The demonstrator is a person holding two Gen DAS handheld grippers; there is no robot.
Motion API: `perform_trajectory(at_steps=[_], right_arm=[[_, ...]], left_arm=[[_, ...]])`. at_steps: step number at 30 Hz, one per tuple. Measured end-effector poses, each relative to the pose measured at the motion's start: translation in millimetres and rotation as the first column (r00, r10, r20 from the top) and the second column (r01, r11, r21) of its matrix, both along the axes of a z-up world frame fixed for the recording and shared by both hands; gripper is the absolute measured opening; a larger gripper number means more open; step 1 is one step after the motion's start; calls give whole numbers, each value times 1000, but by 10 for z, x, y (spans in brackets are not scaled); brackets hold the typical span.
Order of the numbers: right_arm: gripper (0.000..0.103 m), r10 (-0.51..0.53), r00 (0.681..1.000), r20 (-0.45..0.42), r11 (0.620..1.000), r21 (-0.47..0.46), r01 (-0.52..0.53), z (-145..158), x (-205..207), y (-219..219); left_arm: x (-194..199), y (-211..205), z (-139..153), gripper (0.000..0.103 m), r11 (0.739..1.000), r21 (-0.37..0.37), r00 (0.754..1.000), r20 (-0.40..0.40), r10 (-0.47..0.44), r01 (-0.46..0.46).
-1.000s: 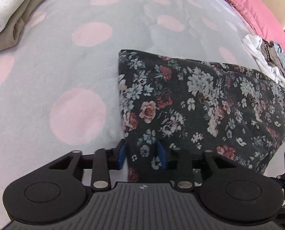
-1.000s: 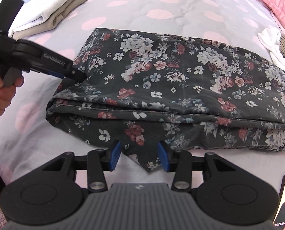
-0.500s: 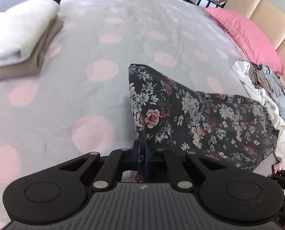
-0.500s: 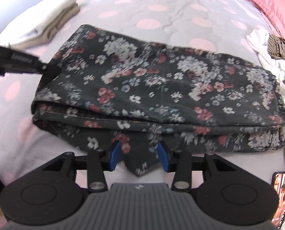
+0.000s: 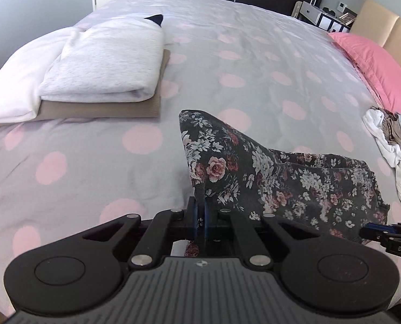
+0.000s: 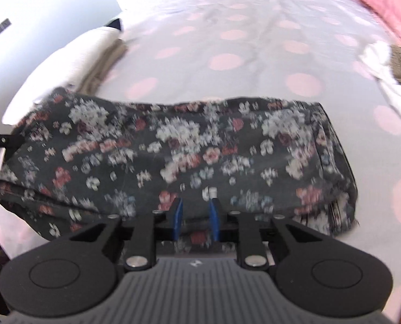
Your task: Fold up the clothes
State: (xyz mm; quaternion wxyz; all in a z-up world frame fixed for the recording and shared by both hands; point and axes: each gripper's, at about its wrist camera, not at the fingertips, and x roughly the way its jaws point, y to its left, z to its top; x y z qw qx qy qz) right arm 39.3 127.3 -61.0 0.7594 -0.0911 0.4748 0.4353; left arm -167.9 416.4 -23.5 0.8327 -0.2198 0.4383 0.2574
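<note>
Left gripper (image 5: 201,213) pinched tight on the floral garment's (image 5: 268,178) near end, raised off the bedspread (image 5: 227,62); right gripper (image 6: 194,214) part-open, cloth between its blades, grip uncertain. Garment lies layered lengthwise, shorter fold apparently left. Left view alone shows the folded stack (image 5: 103,64) ahead-left clearly; right view blurred.

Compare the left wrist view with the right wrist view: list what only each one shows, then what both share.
Only the left wrist view shows the left gripper shut on a raised corner of the floral garment, the beige headboard and the white shelf unit.

Only the right wrist view shows the right gripper with its fingers apart at the garment's near edge; the picture is blurred.

Both show the garment, the folded stack, the dotted bedspread, the pink pillow and the unfolded clothes pile.
</note>
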Motion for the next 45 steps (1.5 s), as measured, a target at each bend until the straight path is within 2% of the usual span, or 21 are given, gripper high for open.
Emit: perform_trajectory(at_steps=[4,7,11,13,15,18,23,28,35,39,45], right_arm=[[17,71,997,9,997,17,-71,-143,-113,225],[5,75,997,20,992,-103,-73,-319,-262,482],[5,95,995,19,982,-163,-91,-585,-373,476],[5,125,991,53,976,-187,-113,-661,-454,519],[5,140,987,81,970,-209,-120,-615,-530,543],[5,131,989,62,973,-200,-117,-519,-640,493],[4,174,984,43,960,-230,-159,-674,-731,421],[7,111,993,45,973,-207,-99,-351,-478,180],[10,-21,996,84,966,-256,42,-4,319,-428],[10,-66,998,10,967,-244,66,-101,625,-611],[10,-124,987,-104,971,-216,100,-299,966,-757]], left_arm=[[12,-8,-27,3,1000,2,1000,18,-3,3],[0,7,-11,3,1000,-18,999,41,-3,3],[45,-50,30,3,999,-29,997,63,-34,36],[106,-106,64,3,999,1,997,61,-51,51],[141,-145,112,3,998,32,996,66,-61,59],[155,-178,170,3,997,36,993,91,-76,73],[251,-349,281,3,990,55,984,115,-137,131],[459,-538,470,3,978,32,964,161,-209,207],[1014,-902,655,3,945,-2,927,199,-319,326],[1387,-1251,659,3,918,3,902,189,-389,396],[1962,-1730,454,3,876,-21,871,119,-476,482]])
